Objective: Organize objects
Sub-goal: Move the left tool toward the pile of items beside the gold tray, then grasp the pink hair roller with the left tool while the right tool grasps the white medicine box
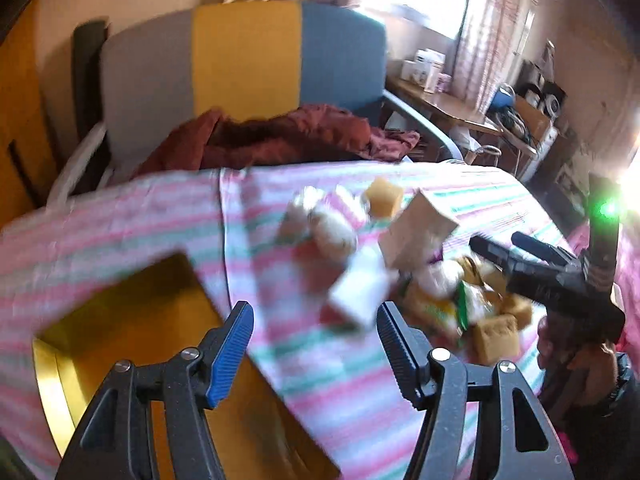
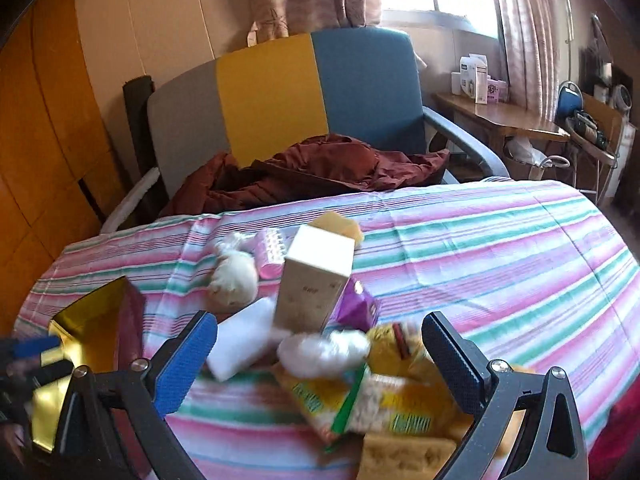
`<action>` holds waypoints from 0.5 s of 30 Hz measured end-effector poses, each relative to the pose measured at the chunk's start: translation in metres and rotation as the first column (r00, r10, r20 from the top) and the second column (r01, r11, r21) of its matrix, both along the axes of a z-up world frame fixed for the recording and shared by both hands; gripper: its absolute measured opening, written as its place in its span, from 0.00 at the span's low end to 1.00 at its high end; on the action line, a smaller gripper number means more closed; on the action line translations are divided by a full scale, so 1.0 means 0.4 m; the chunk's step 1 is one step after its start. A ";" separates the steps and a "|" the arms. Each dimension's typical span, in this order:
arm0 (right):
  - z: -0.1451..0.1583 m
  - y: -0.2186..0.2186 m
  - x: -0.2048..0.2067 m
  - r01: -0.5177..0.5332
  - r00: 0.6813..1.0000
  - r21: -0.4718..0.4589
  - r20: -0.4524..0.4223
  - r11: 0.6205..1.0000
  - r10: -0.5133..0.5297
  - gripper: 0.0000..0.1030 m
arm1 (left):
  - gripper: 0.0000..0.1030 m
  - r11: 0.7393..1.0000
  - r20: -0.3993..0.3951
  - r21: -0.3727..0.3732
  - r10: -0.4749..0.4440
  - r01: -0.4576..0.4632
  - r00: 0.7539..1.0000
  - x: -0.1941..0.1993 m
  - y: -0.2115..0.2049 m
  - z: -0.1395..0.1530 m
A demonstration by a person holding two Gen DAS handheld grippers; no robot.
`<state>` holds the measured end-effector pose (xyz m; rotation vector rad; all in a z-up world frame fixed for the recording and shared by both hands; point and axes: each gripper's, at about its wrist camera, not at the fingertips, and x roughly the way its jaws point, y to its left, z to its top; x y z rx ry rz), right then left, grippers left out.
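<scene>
On the pink-and-green striped cloth (image 2: 480,248) the right half lies bare to its far edge; clutter sits centre-near. Left: one open gold-lined box (image 1: 132,320). Pile: one upright beige carton (image 2: 312,280), one white block (image 2: 244,340), two tan sponges (image 1: 496,338) seen from the left wrist, one yellow snack packet (image 2: 380,400). Left gripper (image 1: 316,344): jaws apart, nothing between. Right gripper (image 2: 320,364): jaws wide over the pile, gripping nothing. Far side: one grey-yellow-blue chair (image 2: 280,96) with maroon jacket (image 2: 320,168); curtained window.
</scene>
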<state>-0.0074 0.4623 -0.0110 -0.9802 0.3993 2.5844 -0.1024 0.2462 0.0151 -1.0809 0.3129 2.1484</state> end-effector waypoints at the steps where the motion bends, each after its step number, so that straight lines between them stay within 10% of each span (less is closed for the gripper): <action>1: -0.008 0.011 -0.016 0.000 1.000 -0.002 0.012 1.000 0.000 1.00 | 0.63 0.999 -0.031 -0.020 -0.026 0.026 0.999 -0.017 0.028 0.004; 6: -0.033 0.052 -0.066 -0.009 0.999 -0.029 0.031 1.000 0.010 1.00 | 0.63 0.976 -0.154 -0.164 -0.166 0.141 0.974 -0.093 0.174 -0.014; 15: -0.045 0.069 -0.081 -0.094 0.996 -0.072 0.001 0.993 0.094 0.99 | 0.82 0.873 -0.117 -0.317 -0.424 0.371 0.898 -0.192 0.381 -0.106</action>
